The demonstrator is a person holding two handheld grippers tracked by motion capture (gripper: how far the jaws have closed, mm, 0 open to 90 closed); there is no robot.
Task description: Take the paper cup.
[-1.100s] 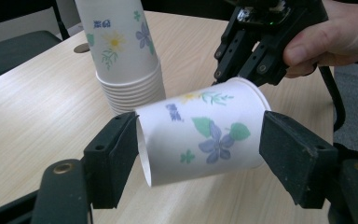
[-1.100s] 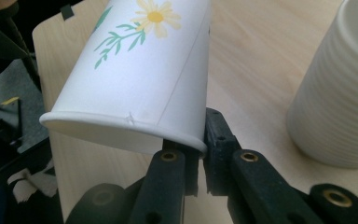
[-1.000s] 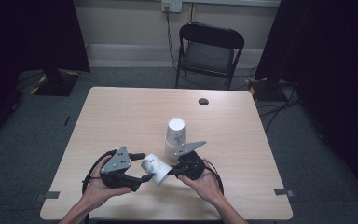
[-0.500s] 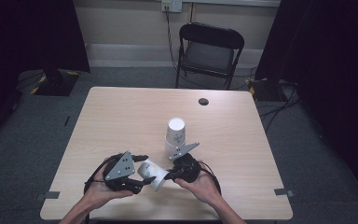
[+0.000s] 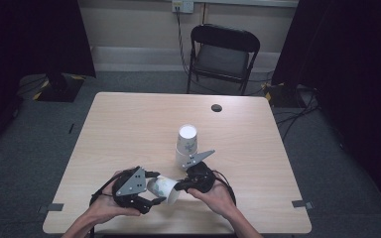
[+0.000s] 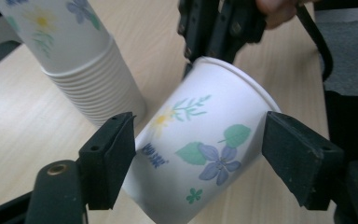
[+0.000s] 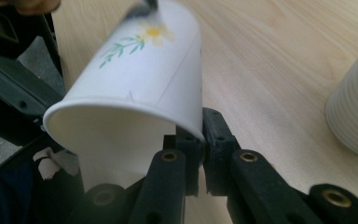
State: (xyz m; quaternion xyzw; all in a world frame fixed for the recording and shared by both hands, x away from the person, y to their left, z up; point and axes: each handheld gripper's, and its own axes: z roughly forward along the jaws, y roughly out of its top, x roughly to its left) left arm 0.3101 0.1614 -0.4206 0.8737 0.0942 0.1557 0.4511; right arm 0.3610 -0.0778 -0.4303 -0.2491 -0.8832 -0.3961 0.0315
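right hand-held gripper (image 7: 200,140): jaws pinched on rim of floral paper cup (image 6: 205,144), cup tilted above bench (image 5: 129,124) | left hand-held gripper (image 6: 200,154): jaws just opening, standing apart either side of cup's body, pads off it | stack of cups (image 5: 186,144): upright just beside

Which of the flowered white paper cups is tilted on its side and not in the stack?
The single flowered white paper cup between both claws; the other cups stand stacked.

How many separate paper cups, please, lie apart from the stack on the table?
1: a flowered cup tipped on its side between both tools, the right tool pinching its rim; the stack stands just beyond, its cups nested.
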